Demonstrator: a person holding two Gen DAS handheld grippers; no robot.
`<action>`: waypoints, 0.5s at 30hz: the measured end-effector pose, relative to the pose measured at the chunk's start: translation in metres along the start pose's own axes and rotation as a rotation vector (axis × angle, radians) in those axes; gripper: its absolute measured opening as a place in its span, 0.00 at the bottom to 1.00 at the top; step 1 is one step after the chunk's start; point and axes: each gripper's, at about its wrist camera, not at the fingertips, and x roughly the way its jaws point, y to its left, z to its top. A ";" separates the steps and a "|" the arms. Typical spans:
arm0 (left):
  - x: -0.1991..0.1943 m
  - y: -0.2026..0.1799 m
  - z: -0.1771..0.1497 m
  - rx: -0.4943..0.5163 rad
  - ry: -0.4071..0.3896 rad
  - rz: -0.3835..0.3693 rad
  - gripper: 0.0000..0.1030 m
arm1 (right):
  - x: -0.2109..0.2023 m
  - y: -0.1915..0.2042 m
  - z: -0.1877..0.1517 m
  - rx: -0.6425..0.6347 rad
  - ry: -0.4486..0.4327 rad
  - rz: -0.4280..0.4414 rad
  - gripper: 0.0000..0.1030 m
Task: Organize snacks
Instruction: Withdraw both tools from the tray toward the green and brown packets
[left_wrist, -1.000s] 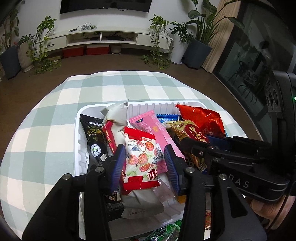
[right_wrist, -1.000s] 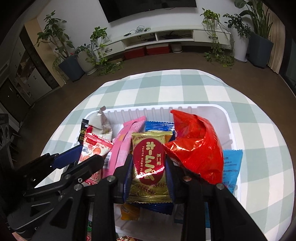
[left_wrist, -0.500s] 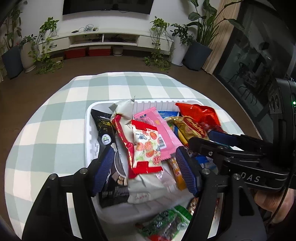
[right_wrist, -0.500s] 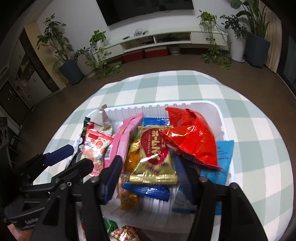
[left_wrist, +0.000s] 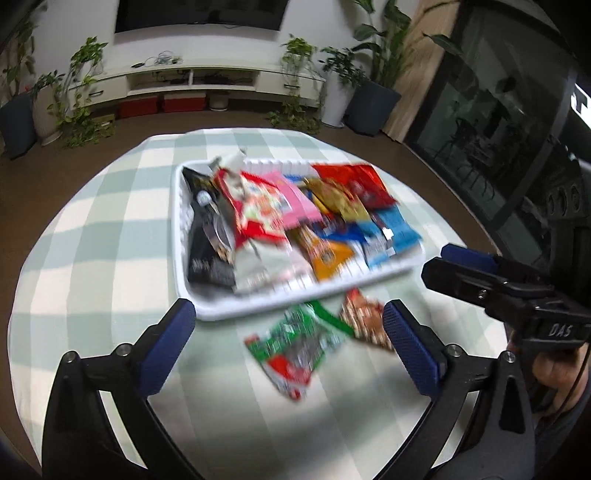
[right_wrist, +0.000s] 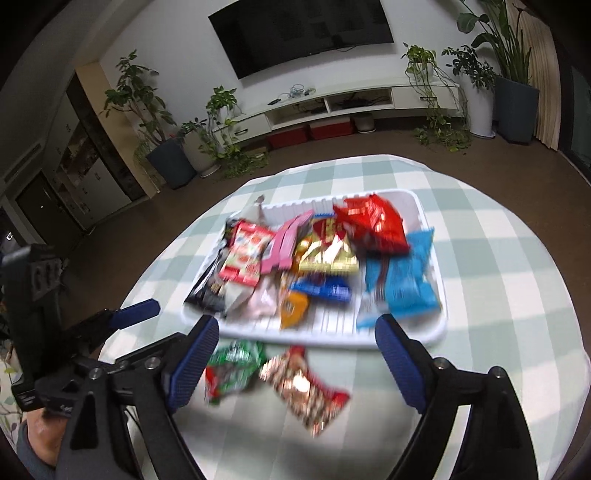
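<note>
Although most packets are already heaped in the white tray (left_wrist: 184, 288) at the middle of the checked worktop (left_wrist: 92, 229), two are left outside it, just beside its near edge. The green packet (left_wrist: 295, 347) is laid with its long axis slanting from near-left toward the tray; the red-brown packet (left_wrist: 365, 321), to its right, slants the opposite way. The left tongs (left_wrist: 288, 347) and right tongs (right_wrist: 295, 362) are spread wide, and nothing is held.
</note>
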 end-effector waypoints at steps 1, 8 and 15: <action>-0.002 -0.004 -0.006 0.019 0.004 -0.003 0.99 | -0.003 0.001 -0.004 -0.006 0.000 0.002 0.86; -0.002 -0.020 -0.041 0.138 0.057 -0.053 0.99 | -0.026 0.003 -0.057 -0.014 0.012 0.030 0.86; -0.005 -0.037 -0.051 0.231 0.085 -0.020 1.00 | -0.033 -0.001 -0.091 0.007 0.043 0.032 0.86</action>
